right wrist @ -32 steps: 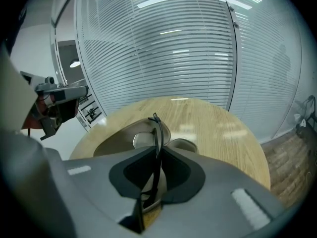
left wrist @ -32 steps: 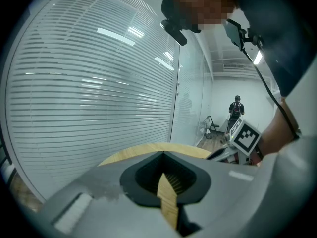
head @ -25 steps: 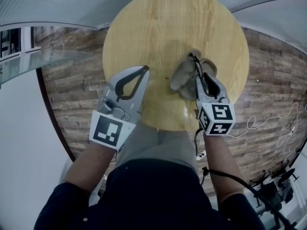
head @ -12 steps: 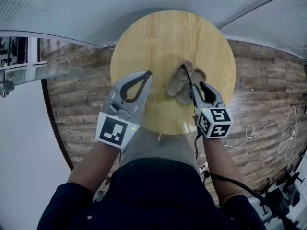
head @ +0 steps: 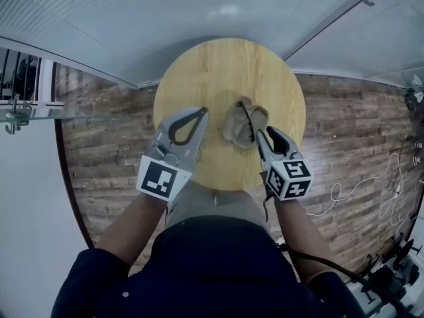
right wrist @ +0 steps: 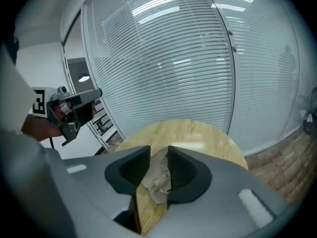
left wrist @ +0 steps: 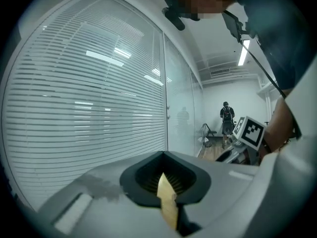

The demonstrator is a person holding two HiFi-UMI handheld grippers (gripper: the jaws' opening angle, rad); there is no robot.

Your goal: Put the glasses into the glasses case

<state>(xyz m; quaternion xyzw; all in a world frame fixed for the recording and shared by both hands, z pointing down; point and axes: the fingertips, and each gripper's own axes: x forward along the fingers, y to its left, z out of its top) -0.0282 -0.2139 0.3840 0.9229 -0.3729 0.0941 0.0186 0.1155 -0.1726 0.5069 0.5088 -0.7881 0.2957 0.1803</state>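
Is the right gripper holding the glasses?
No, the right gripper is open and empty; the thin-framed glasses lie beyond it on the open beige case.

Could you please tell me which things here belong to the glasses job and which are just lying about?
Part of the job:
glasses
open glasses case under them
round table
right tongs, open
left tongs, shut

Just lying about:
white cable on the floor
glass shelf at the left
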